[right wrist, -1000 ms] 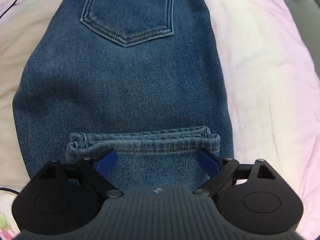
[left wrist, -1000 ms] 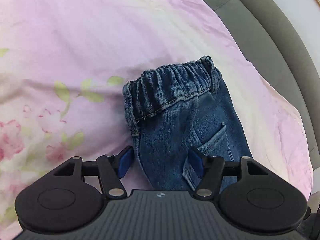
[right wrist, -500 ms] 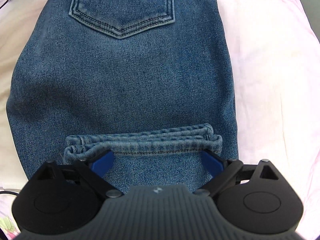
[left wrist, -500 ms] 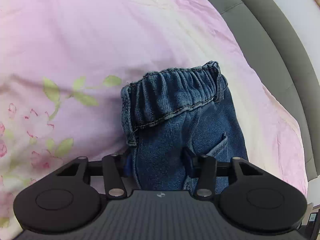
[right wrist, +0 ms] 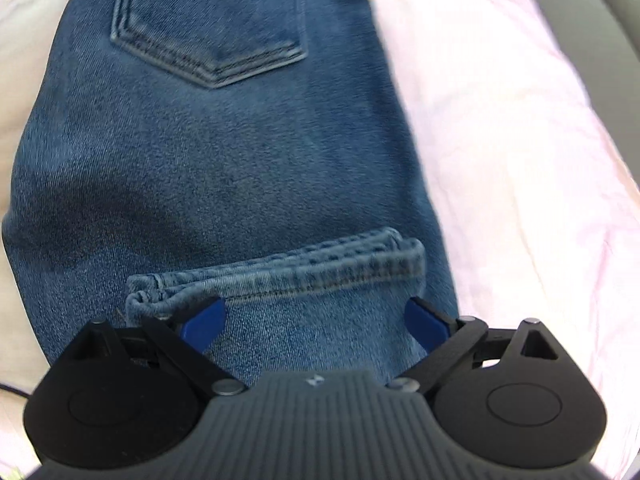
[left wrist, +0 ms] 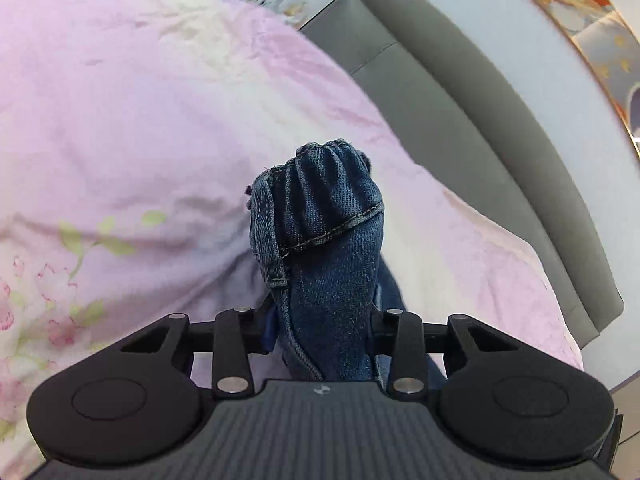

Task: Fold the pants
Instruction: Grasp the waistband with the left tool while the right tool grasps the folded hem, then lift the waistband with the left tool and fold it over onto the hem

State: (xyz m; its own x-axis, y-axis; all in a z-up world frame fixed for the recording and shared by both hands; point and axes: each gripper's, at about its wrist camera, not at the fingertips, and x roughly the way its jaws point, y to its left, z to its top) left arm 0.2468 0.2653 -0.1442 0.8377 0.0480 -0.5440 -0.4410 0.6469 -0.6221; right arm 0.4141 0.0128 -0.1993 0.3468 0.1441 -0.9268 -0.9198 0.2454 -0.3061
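Note:
Small blue denim pants [right wrist: 224, 160] lie on a pink floral bedsheet [left wrist: 140, 120]. In the left wrist view my left gripper [left wrist: 320, 332] is shut on the pants' elastic waistband end [left wrist: 320, 216], which stands bunched up and lifted between the fingers. In the right wrist view my right gripper [right wrist: 316, 320] is open, its blue pads [right wrist: 204, 320] either side of the folded-back leg hem [right wrist: 288, 272] that lies on the seat of the pants, below the back pocket [right wrist: 208, 28].
A grey padded headboard [left wrist: 460, 120] runs along the right of the bed, under a white wall with a framed picture [left wrist: 592, 32]. Bare sheet [right wrist: 520, 160] lies to the right of the pants. A thin black cable [right wrist: 12, 390] lies at the left edge.
My left gripper closed on the waistband and lifted it, bunching the denim. My right gripper stayed open over the hem and shifted slightly; the view tilted.

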